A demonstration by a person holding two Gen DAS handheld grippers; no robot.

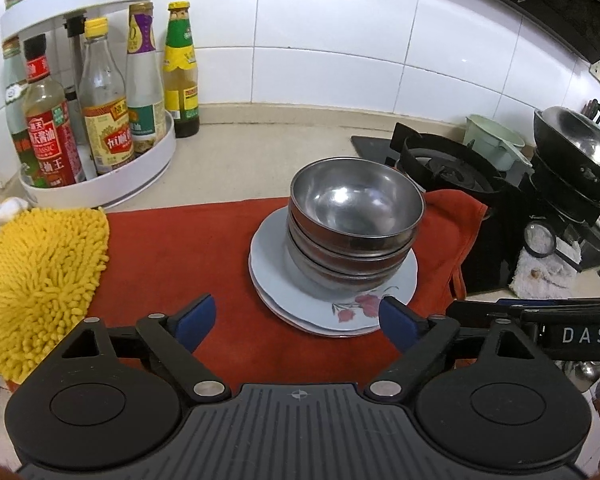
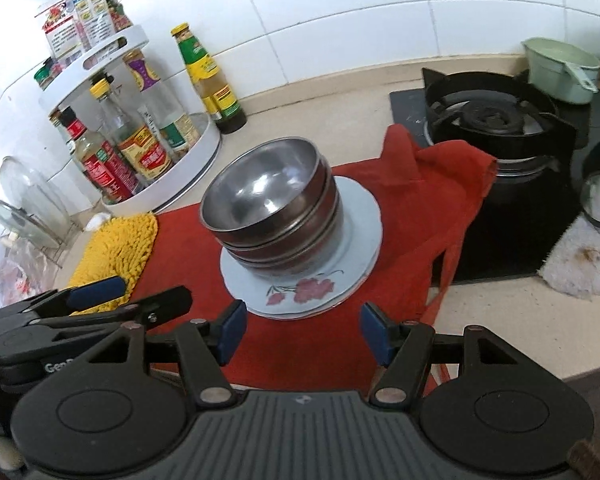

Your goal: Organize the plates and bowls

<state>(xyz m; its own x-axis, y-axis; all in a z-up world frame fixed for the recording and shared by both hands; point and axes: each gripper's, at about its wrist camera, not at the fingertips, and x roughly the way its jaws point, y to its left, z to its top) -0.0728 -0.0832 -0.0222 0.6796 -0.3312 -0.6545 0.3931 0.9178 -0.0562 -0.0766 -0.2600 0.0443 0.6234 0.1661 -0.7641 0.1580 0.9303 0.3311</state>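
A stack of steel bowls [image 1: 356, 216] [image 2: 272, 204] stands on a pile of pale blue plates [image 1: 340, 312] [image 2: 300, 292] with a red flower print, all on a red cloth [image 1: 172, 248] [image 2: 404, 216]. My left gripper [image 1: 296, 322] is open, its blue pads wide apart just in front of the plates, nothing between them. The right gripper [image 2: 302, 330] is open too, close before the plates' near rim and holding nothing. In the right wrist view the left gripper [image 2: 96, 300] shows at the lower left, beside the stack.
A white two-tier rack of sauce bottles [image 1: 88, 120] [image 2: 140, 148] stands at the back left. A yellow chenille mitt [image 1: 36, 280] [image 2: 116, 252] lies left of the cloth. A black gas stove [image 1: 452, 172] [image 2: 492, 120] with a wok [image 1: 580, 148] and a green pot [image 2: 560, 68] sits right.
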